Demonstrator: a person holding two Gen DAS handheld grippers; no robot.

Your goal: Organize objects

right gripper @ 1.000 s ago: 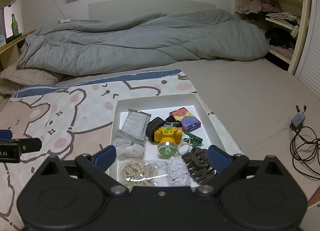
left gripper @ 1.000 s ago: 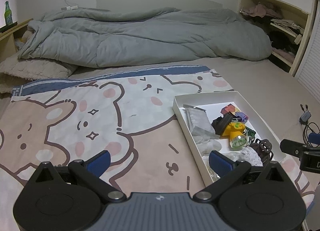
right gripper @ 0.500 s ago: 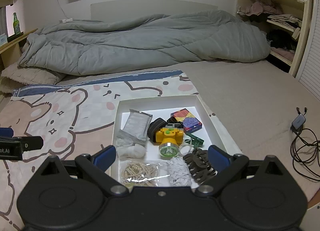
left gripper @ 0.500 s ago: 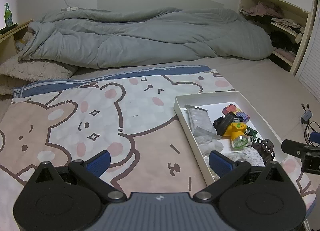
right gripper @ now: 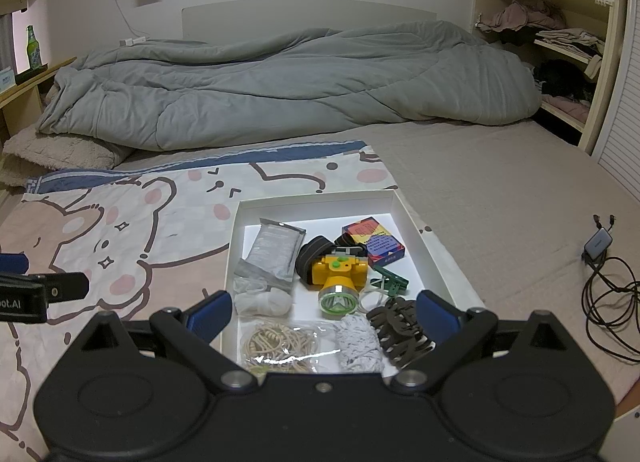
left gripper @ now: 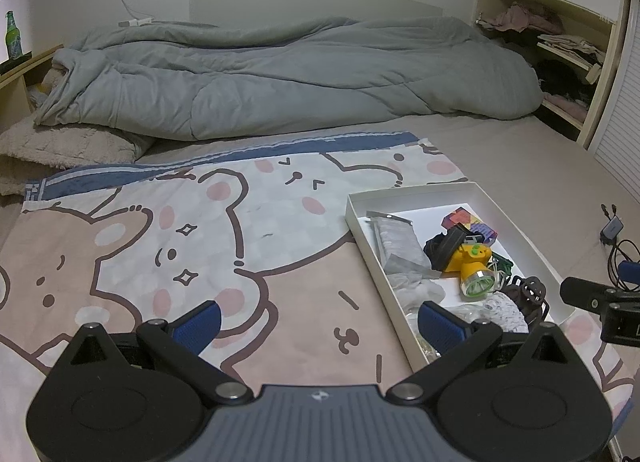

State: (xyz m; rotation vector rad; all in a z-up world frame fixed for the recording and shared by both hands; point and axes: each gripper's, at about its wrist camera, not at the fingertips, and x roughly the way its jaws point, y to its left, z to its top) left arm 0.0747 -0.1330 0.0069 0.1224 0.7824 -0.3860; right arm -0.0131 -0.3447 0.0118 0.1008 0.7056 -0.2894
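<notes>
A white shallow box point(right gripper: 412, 222) lies on the cartoon bear blanket point(right gripper: 120, 230) on the bed. In it are a yellow headlamp point(right gripper: 340, 274), a colourful card box point(right gripper: 372, 240), a grey foil pouch point(right gripper: 274, 250), a green clip point(right gripper: 390, 282), a brown hair claw point(right gripper: 402, 332), a bag of rubber bands point(right gripper: 280, 342) and white wads point(right gripper: 262, 300). My right gripper point(right gripper: 324, 312) is open and empty, just above the box's near end. My left gripper point(left gripper: 318, 320) is open and empty over the blanket, left of the box point(left gripper: 362, 222).
A rumpled grey duvet point(right gripper: 280, 82) covers the far half of the bed. A shelf with folded clothes point(right gripper: 560, 42) stands at the right. A charger with black cables point(right gripper: 600, 262) lies on the bare sheet right of the box. A green bottle point(right gripper: 34, 48) stands far left.
Both grippers have drifted slightly; the box sits a little lower and nearer in both views. Nothing was gripped or moved.
</notes>
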